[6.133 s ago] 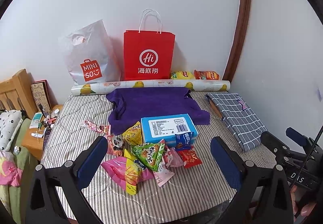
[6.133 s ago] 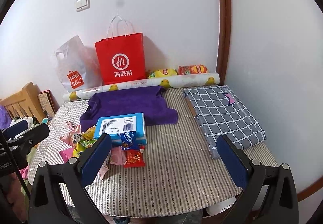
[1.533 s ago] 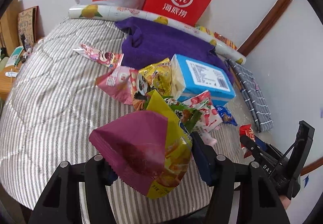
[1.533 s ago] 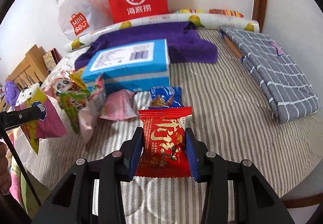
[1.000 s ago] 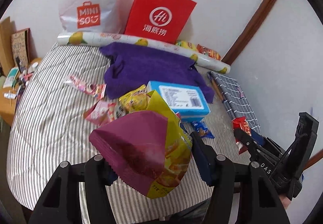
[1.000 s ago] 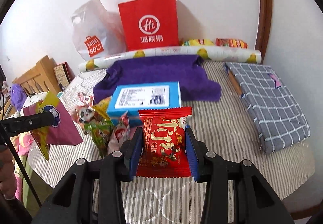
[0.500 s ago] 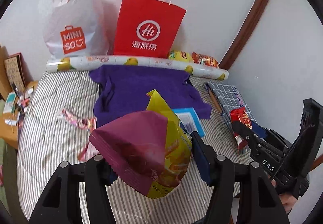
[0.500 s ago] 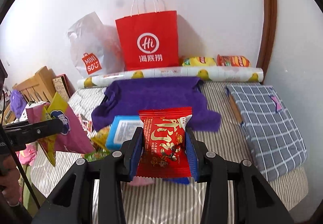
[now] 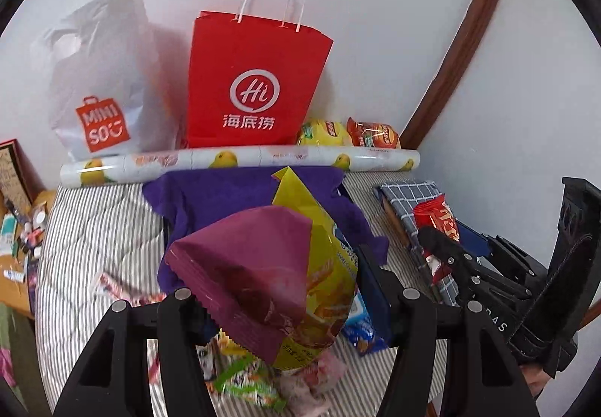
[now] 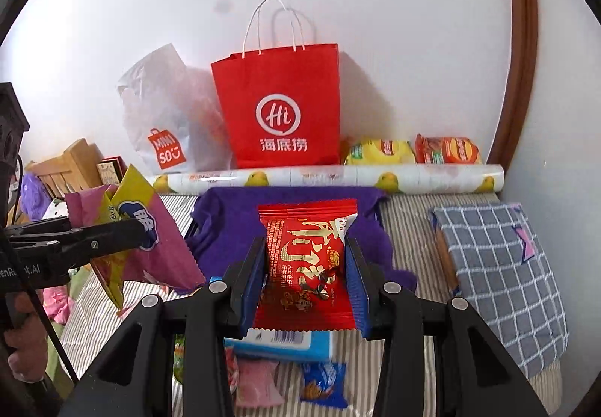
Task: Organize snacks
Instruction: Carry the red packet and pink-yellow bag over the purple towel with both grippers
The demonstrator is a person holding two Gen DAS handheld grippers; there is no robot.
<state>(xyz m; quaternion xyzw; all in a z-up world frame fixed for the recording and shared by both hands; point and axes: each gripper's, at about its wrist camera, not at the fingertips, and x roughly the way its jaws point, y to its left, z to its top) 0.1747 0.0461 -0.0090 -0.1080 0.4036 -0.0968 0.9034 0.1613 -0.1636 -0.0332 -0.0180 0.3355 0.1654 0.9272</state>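
My left claw grips a purple-and-yellow chip bag, my right claw a red snack packet; either slick wrapper could slip before reaching the red paper bag.

Both tongs clamped, raised.

Red bag – purple towel – striped sheet
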